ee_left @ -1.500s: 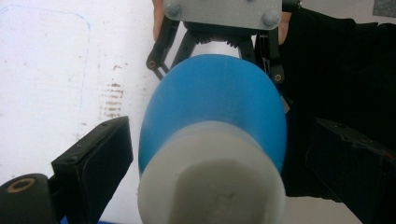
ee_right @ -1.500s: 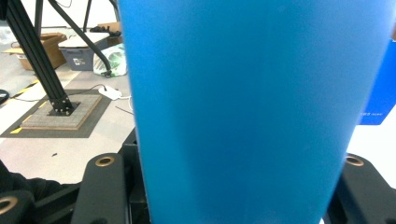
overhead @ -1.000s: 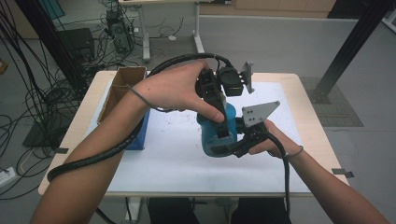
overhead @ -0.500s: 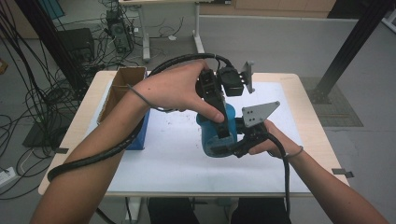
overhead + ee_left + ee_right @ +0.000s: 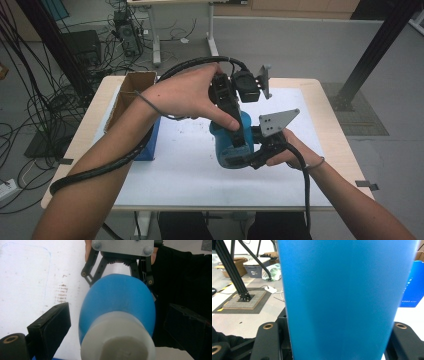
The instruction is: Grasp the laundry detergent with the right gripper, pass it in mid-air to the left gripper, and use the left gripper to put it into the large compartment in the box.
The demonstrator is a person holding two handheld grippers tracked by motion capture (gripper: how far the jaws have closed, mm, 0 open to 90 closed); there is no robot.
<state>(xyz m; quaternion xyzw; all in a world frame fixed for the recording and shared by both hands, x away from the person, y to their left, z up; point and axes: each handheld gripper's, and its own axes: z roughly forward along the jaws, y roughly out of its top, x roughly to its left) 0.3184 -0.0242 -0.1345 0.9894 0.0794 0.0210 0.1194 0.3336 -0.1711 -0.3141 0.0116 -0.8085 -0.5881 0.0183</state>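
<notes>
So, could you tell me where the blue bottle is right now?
In the high view, the blue bottle stands mid-table, clamped by the right gripper, with the left gripper over its white cap.

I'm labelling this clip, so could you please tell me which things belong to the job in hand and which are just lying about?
In the job:
- blue plastic bottle with white cap
- right gripper, clamped on it
- left gripper, jaws open around the cap

Lying about:
- brown cardboard box
- blue box

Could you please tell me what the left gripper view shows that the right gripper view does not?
Left gripper view: the white cap seen from above, the left claw open around it, and the right claw shut on the body beyond. Right gripper view: a black frame post and a blue box in the background. Both: the blue bottle.
</notes>
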